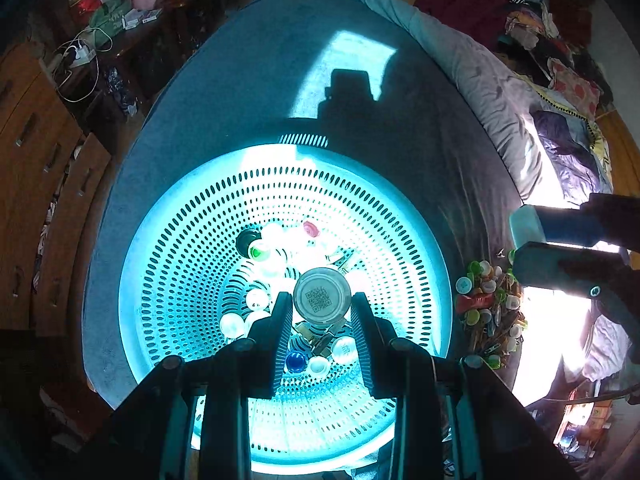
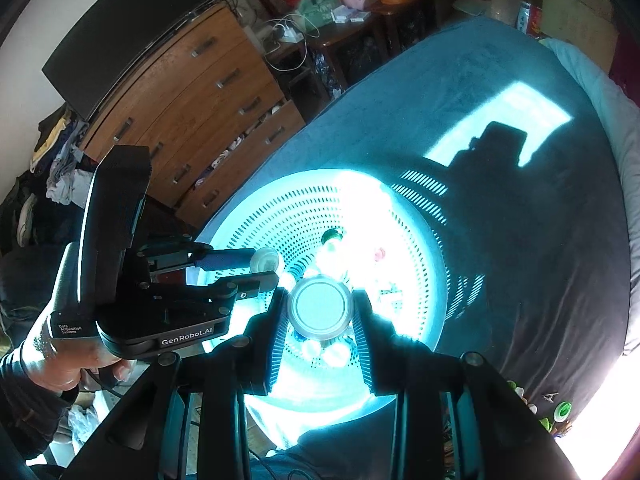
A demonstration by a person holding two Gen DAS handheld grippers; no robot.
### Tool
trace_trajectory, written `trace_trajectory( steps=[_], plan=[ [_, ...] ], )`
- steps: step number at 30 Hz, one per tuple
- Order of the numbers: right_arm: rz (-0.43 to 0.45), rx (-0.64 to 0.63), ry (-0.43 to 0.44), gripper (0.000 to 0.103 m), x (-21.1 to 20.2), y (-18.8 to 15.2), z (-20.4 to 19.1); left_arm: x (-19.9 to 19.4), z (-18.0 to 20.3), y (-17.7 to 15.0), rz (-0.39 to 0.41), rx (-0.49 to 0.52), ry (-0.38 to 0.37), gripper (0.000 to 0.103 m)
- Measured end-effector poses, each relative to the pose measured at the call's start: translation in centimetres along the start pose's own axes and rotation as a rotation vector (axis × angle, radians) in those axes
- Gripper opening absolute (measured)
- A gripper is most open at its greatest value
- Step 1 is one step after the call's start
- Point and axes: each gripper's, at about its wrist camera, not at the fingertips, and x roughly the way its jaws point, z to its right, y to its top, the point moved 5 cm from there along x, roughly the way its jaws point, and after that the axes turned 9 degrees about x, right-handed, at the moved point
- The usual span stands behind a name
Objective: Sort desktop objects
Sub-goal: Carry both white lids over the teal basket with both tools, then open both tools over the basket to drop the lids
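Note:
A round teal perforated basket (image 1: 168, 264) sits on the blue blanket and holds several bottle caps and small bits; it also shows in the right wrist view (image 2: 416, 272). My left gripper (image 1: 322, 300) is shut on a white cap with a QR code (image 1: 322, 295), held over the basket. My right gripper (image 2: 321, 308) is shut on a white round cap (image 2: 321, 307), also over the basket. In the right wrist view the left gripper (image 2: 266, 268) reaches in from the left with its cap (image 2: 267, 258). A pile of mixed caps and clips (image 1: 490, 308) lies right of the basket.
The blue blanket (image 1: 280, 80) covers a bed with a grey quilt (image 1: 500, 92) at the right. A wooden chest of drawers (image 2: 192, 100) stands to the left. A cluttered dark table (image 2: 344, 20) is at the back.

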Motion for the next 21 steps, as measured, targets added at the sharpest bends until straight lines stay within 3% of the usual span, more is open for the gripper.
trace_trajectory(
  steps=[7,8,9,11,15,17,18,19,21],
  plan=[
    [-0.03,-0.017,-0.012,0.032,1.9,-0.2,-0.4,1.4,-1.0,-0.8,-0.039,-0.015,0.012,0.031],
    [-0.022,-0.021,-0.01,0.033,1.8,-0.2,-0.6,1.2,-1.0,-0.8,-0.04,-0.011,0.02,0.036],
    [-0.007,-0.024,-0.011,0.037,1.5,-0.1,-0.7,0.9,-1.2,-0.7,-0.03,-0.011,0.036,0.047],
    [0.053,-0.014,-0.01,0.058,0.3,0.4,-0.6,-0.2,-1.4,-0.6,0.004,-0.015,0.065,0.056],
    [0.171,-0.026,-0.014,0.075,-3.7,1.8,-0.9,-1.8,-1.1,-0.1,0.026,0.003,0.098,0.057],
    [0.21,-0.026,-0.015,0.087,-5.8,2.1,-0.7,-3.3,-0.4,0.6,0.068,-0.014,0.05,0.058],
    [0.232,-0.02,-0.014,0.09,-6.9,2.0,-0.5,-4.3,0.0,1.1,0.094,-0.027,0.028,0.064],
    [0.249,-0.012,-0.015,0.099,-7.9,1.8,-0.1,-5.5,0.3,1.7,0.123,-0.032,0.034,0.069],
    [0.273,0.01,-0.017,0.102,-9.9,0.9,1.2,-8.1,1.5,3.1,0.195,-0.013,0.074,0.085]
  ],
)
